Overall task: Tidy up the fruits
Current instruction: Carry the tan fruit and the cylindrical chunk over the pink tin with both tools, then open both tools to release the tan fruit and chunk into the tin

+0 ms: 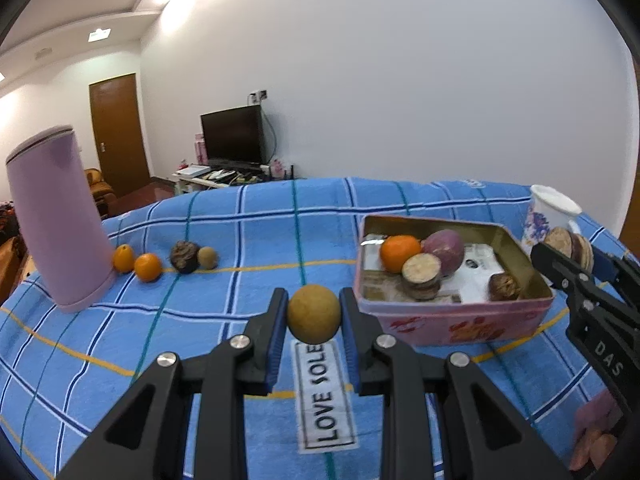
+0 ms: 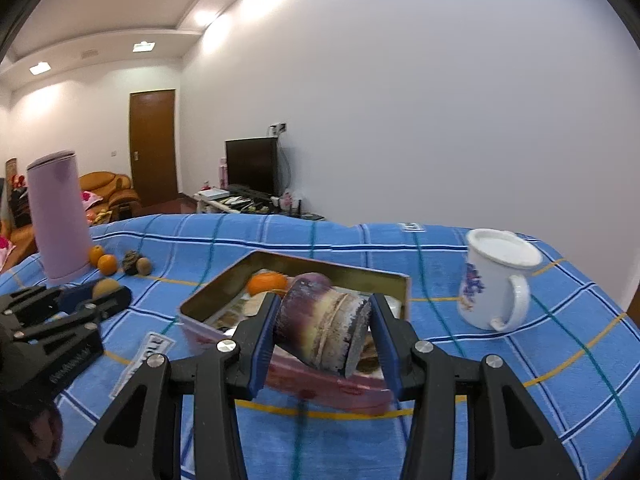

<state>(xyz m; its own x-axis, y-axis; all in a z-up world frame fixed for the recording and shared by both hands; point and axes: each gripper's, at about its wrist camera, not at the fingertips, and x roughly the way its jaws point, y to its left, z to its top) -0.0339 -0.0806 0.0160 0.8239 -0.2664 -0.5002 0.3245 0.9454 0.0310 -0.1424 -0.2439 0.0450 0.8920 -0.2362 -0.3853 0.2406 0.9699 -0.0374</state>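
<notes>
My left gripper [image 1: 314, 312] is shut on a round yellow-brown fruit [image 1: 314, 314], held just above the blue checked cloth and left of the pink tin [image 1: 460, 322]. The tin holds an orange [image 1: 400, 252], a round purple fruit [image 1: 444, 250], a cut purple piece [image 1: 422, 274] and a dark brown fruit [image 1: 504, 286]. My right gripper [image 2: 324, 304] is shut on a thick cut purple-and-cream chunk [image 2: 320, 328], hanging over the tin's [image 2: 320, 266] near side. In the left wrist view the right gripper [image 1: 576, 264] shows at the tin's right edge.
Two oranges [image 1: 136, 264], a dark shrivelled fruit [image 1: 184, 256] and a small brown fruit [image 1: 207, 257] lie in a row beside a tall pink cylinder [image 1: 56, 220]. A white flowered mug [image 2: 496, 276] stands right of the tin. A "LOVE SOLE" label [image 1: 326, 396] is sewn on the cloth.
</notes>
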